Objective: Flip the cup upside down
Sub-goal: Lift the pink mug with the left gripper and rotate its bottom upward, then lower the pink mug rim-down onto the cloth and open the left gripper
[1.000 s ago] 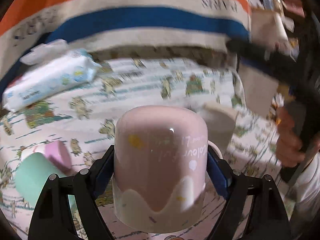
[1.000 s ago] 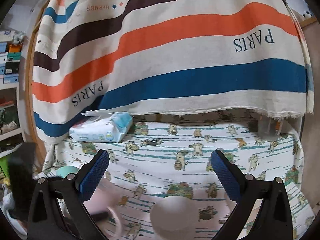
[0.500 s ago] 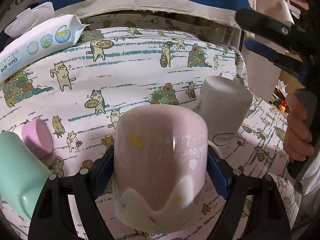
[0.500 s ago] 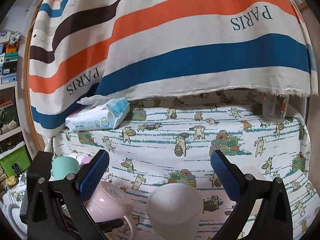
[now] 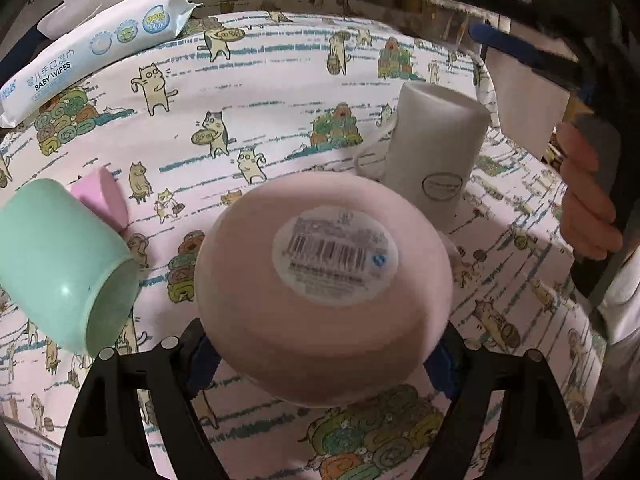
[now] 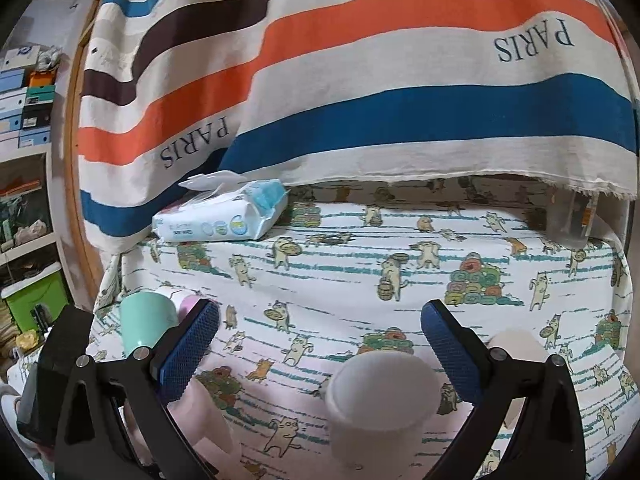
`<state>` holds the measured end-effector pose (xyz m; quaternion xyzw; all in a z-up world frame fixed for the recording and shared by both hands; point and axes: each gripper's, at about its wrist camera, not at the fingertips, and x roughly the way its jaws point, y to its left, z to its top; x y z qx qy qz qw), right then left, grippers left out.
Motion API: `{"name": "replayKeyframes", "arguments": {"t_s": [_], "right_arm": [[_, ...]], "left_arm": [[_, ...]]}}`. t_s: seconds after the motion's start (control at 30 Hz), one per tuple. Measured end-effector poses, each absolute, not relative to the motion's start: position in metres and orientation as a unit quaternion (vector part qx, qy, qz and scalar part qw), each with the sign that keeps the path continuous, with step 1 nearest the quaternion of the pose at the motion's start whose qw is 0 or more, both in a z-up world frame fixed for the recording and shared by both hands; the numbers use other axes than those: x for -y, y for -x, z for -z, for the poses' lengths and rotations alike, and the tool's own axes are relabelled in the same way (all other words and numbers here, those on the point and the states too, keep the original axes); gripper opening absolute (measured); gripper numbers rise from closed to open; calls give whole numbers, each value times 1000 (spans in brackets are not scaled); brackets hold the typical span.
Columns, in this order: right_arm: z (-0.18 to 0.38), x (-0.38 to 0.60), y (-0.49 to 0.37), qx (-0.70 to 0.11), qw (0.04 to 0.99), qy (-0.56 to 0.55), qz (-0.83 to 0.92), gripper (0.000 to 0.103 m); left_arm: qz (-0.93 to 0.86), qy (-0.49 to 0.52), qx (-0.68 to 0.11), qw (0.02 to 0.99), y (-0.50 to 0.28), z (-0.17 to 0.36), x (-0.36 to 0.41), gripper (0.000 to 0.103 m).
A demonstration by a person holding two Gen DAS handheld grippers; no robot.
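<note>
My left gripper [image 5: 320, 356] is shut on a pink cup [image 5: 324, 276], held upside down over the cat-print tablecloth [image 5: 280, 92]; its base with a barcode sticker faces the camera. The cup's lower part is hidden, so I cannot tell whether it touches the cloth. It shows blurred at the lower left of the right wrist view [image 6: 208, 416]. My right gripper [image 6: 320, 352] is open and empty, hovering above an upside-down white mug [image 6: 380, 384]. In the left wrist view it is at the upper right [image 5: 520, 20].
The white mug [image 5: 436, 152] stands inverted just behind the pink cup. A mint green cup [image 5: 60, 264] and a small pink cup [image 5: 104, 200] are at the left. A baby wipes pack [image 5: 96, 44] lies at the far left. A striped cloth [image 6: 360, 80] hangs behind.
The left gripper has tilted down and lowered the inverted pink cup, so its base now faces the camera instead of its side. The right gripper stayed open, roughly in place.
</note>
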<state>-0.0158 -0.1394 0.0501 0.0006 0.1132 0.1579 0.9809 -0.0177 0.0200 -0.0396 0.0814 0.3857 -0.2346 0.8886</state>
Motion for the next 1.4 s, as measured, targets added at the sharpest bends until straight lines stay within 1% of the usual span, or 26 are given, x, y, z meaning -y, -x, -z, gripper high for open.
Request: {"name": "replayKeyframes", "arguments": {"t_s": [0.17,0.43,0.47,0.53,0.6,0.73,0.97,1.07,1.23,1.4], "right_arm": [[-48,135,19,-112,980,3,-164,102],[-48,141,16,-116,980,-7,-161,102],[-48,142,16,-116,980,-8,-160,102],[-48,142,17,-114,980,-9,-160,102],[-49,142,17,-114,980,-9,-160,102],[-50,142,18,-108,981,-10,-161,102],[-55,143,24,-92,983,-14,-159,102],[-56,143,23,-93,983,-15,-158,102],[-60,140,25,-107,981,-15,-160,102],[-65,135,39,-104,980,6,-171,102]], "left_arm": [[232,-68,-387,890,11,40,-18,82],[221,-79,-376,897,8,41,-11,82],[219,-82,-372,898,10,40,-11,84],[206,-91,-357,907,13,36,-12,95],[200,-90,-339,915,17,31,-16,99],[207,-67,-317,923,26,19,-26,101],[200,-69,-281,936,41,5,-33,102],[194,-76,-276,938,43,2,-34,102],[194,-54,-281,938,46,4,-46,102],[191,-42,-273,942,54,0,-57,102]]}}
